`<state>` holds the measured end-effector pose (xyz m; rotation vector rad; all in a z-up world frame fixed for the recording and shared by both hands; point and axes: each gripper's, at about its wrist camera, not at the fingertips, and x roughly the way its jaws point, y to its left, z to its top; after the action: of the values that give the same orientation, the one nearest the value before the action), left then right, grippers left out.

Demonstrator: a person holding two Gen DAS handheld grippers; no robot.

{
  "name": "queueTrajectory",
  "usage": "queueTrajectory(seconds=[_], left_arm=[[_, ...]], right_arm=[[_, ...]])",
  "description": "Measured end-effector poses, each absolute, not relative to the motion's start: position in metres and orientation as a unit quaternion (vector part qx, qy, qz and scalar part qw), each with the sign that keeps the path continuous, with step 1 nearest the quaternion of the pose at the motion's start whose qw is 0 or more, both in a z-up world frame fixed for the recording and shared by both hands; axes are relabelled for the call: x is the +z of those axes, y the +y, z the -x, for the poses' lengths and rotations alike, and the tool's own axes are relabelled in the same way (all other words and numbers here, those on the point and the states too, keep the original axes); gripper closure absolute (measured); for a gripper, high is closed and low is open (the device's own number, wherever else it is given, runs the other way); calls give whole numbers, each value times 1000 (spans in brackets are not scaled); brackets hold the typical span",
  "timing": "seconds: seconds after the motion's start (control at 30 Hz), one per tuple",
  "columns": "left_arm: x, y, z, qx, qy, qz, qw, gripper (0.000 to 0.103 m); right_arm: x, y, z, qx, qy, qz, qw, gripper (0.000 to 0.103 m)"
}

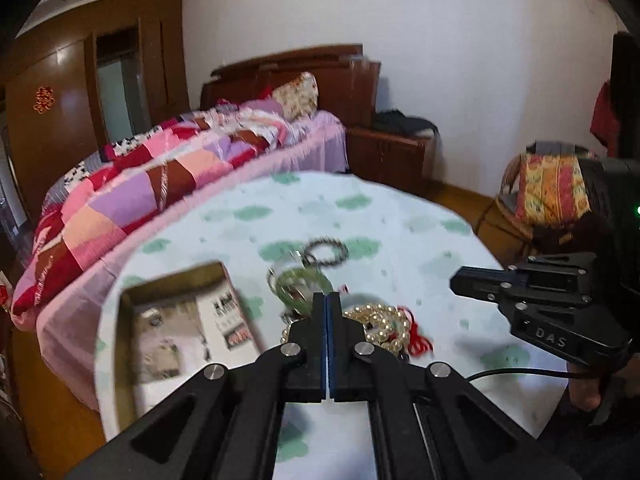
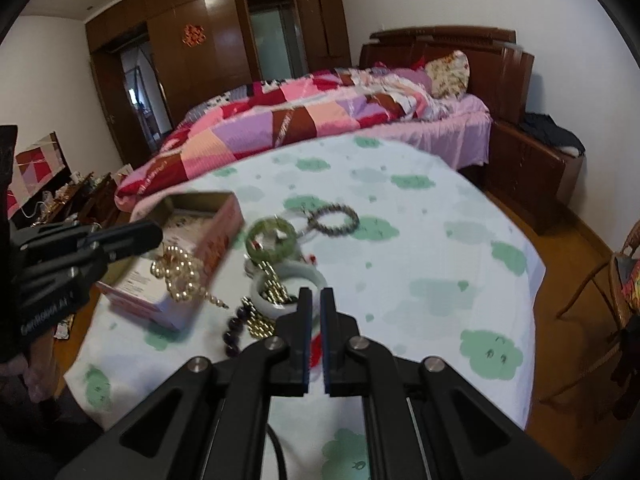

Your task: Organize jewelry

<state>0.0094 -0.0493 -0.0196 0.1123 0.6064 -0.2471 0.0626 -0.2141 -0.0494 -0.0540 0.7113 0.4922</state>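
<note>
A: L gripper (image 1: 327, 300) – status?
B: Jaws pressed flat together. A pearl necklace (image 2: 180, 276) hangs bunched under its tip in the R view, but whether it's pinched or just behind, can't tell.

A: R gripper (image 2: 316, 300)?
B: Nearly together, thin slit left. Something red shows in the slit low down; can't tell if it's gripped. It hangs over the jewelry pile.

A: Where's the jewelry?
B: All on the round table w/ green-cloud cloth (image 2: 440, 240). Green jade bangle (image 2: 270, 236) mid-table, dark bead bracelet (image 2: 334, 218) just beside it on the far side. White bangle (image 2: 288, 284) nearer, w/ a gold bead string (image 2: 268, 280) lying across and through it. Dark purple beads (image 2: 236, 326) next to that. Red tassel (image 1: 416, 332) beside the pearls in the L view.

A: Box?
B: Open cardboard box (image 2: 200, 236), L part of table, printed paper inside. Pearls hang in front of its near end.

A: Background?
B: Bed w/ patchwork quilt (image 2: 304, 116) behind the table, wooden wardrobe (image 2: 208, 40) beyond.
</note>
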Motion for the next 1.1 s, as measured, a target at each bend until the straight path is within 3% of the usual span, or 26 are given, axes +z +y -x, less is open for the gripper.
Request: queueTrajectory(seconds=[0.27,0.3,0.33,0.37,0.4,0.5,0.7,0.77,0.83,1.1], left_arm=[[-1,-24,-12,-95,280,-38,955,103],[-1,-21,-12,-93,280,-35,955,103],[-1,-19,-12,-91,280,-33,955,103],[-2,-18,-13,-91,281,-32,955,103],[-2,-18,-13,-91,281,-31,955,103],[-4,-19,-14,-92,283,-30,954,103],[-9,-20,-17,-94,289,-29,952,103],[-11,-20,-18,-95,292,-27,951,103],[-12,-18,-19,-93,293,-25,951,103],[-8,0,-24,-80,289,-21,954,103]], right_arm=[[-32,-212,-72,235,340,26,910,96],[-38,-211,-76,234,346,25,908,86],[-47,-209,-80,234,358,28,904,62],[-55,-208,-83,235,369,31,899,51],[-64,-207,-86,234,379,36,895,51],[-94,-196,-99,216,414,67,882,61],[-118,-196,-119,227,444,51,865,62],[-119,-195,-120,234,447,48,862,69],[-120,-190,-120,240,451,62,858,100],[-70,-192,-100,235,395,70,885,100]])
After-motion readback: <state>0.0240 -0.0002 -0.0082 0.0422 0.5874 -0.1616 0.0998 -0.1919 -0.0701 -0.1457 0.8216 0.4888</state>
